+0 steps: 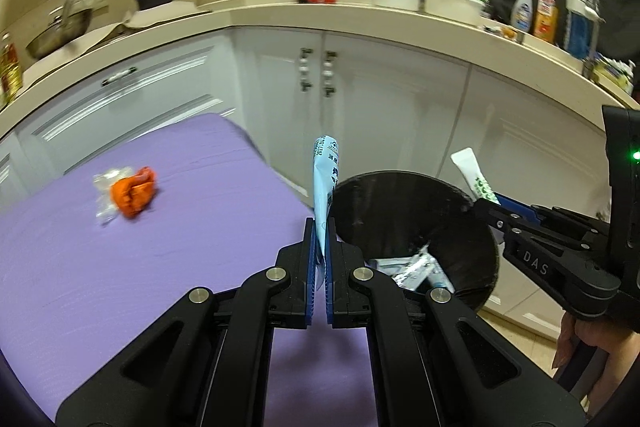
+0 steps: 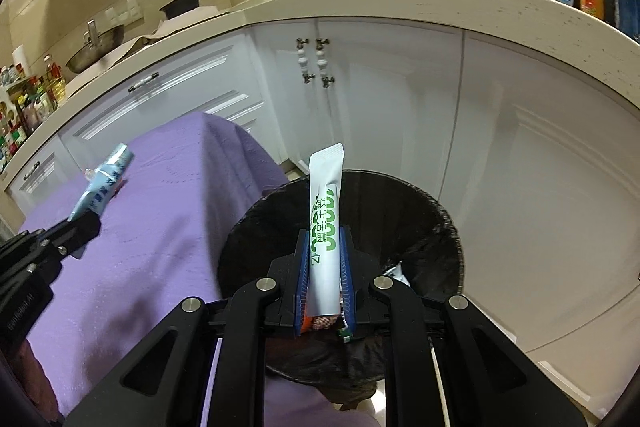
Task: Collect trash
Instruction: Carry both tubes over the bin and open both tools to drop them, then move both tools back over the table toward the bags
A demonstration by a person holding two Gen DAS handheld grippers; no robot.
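Left tongs clamped the light, floppy blue sachet low; right tongs pinched the white sachet mid-length.

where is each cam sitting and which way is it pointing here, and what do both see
Left wrist: sits on the left gripper, looking forward over the purple table toward the white cabinets; its fingers clamp a blue packet, and the right gripper shows at right.
Right wrist: sits on the right gripper, looking down over the black bin; its fingers clamp a white sachet, and the left gripper shows at left.
Shared: bin, table, cabinets, both packets.
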